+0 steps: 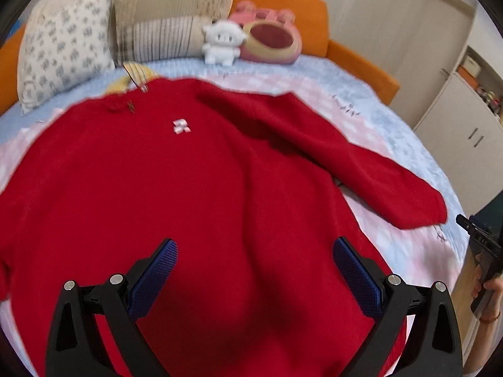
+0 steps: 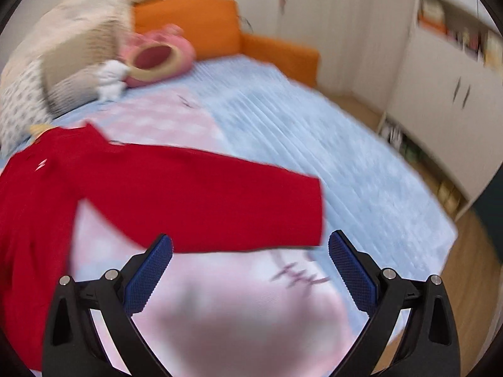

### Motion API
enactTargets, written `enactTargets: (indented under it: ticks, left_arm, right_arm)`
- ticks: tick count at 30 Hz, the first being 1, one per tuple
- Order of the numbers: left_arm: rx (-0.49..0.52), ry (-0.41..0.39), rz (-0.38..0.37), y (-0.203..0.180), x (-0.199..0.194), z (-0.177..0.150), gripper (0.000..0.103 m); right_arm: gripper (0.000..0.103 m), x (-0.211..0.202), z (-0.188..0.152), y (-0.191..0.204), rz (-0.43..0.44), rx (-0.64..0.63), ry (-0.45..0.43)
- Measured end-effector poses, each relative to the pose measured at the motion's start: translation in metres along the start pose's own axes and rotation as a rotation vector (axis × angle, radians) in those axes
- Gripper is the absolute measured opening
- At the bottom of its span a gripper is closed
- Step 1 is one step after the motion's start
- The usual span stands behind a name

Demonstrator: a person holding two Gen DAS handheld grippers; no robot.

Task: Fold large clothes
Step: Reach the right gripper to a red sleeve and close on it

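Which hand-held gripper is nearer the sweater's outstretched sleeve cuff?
Right. The right hand-held gripper hovers open just short of the cuff; the left hand-held gripper is open over the sweater's body.

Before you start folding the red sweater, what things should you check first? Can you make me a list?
1. Red sweater lying flat on the bed: ok.
2. Sleeve spread out to the side, not tucked under: ok.
3. Left tool open, holding nothing: ok.
4. Right tool open, close to the sleeve's cuff: ok.
5. White plush toy and pillows clear of the sweater: ok.
6. Other sleeve laid out: cannot tell, out of view.
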State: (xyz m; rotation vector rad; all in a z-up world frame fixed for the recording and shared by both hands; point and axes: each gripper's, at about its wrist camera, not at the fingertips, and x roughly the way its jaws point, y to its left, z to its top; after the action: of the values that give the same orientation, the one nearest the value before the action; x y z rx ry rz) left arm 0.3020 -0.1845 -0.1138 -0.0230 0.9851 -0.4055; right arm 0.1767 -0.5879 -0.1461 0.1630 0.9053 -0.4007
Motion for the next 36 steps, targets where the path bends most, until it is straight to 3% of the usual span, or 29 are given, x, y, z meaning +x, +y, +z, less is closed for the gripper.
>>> enactTargets:
  ticks: [4, 7, 9, 12, 15, 20, 23, 26, 29, 32, 36]
  left_arm:
    - [0.057, -0.010, 0.021, -0.023, 0.031, 0.015, 0.100]
    - [0.086, -0.005, 0.055, -0.037, 0.049, 0.034, 0.100]
    - [0.097, 0.008, 0.051, -0.045, 0.059, 0.047, 0.100]
    - [0.118, 0.015, 0.049, -0.055, 0.072, 0.068, 0.100]
    - [0.107, 0.044, 0.012, -0.059, 0.089, 0.087, 0.100]
    - [0.051, 0.085, 0.011, -0.045, 0.113, 0.095, 0.100]
    - [0.046, 0.117, 0.016, -0.038, 0.126, 0.097, 0.100]
    - [0.001, 0.156, -0.031, -0.030, 0.137, 0.103, 0.100]
    - [-0.024, 0.168, -0.040, -0.027, 0.148, 0.120, 0.100]
    - [-0.019, 0.175, -0.048, -0.033, 0.158, 0.139, 0.100]
    - [-0.052, 0.207, -0.087, -0.039, 0.178, 0.170, 0.100]
  right_arm:
    - [0.095, 0.058, 0.011, -0.067, 0.188, 0.198, 0.155]
    - [0.095, 0.083, 0.013, -0.091, 0.346, 0.346, 0.208]
    - [0.095, 0.092, 0.013, -0.092, 0.399, 0.384, 0.240]
    - [0.095, 0.118, 0.018, -0.083, 0.406, 0.395, 0.326]
    - [0.086, 0.131, 0.029, -0.076, 0.358, 0.352, 0.320]
    - [0.035, 0.135, 0.047, -0.082, 0.320, 0.378, 0.288]
    - [0.024, 0.132, 0.052, -0.086, 0.350, 0.401, 0.292]
    - [0.021, 0.118, 0.063, -0.088, 0.361, 0.378, 0.261]
    - [0.021, 0.101, 0.084, -0.106, 0.354, 0.436, 0.200]
    - [0.020, 0.078, 0.121, -0.130, 0.324, 0.489, 0.123]
    - [0.020, 0.046, 0.177, -0.123, 0.329, 0.450, 0.040]
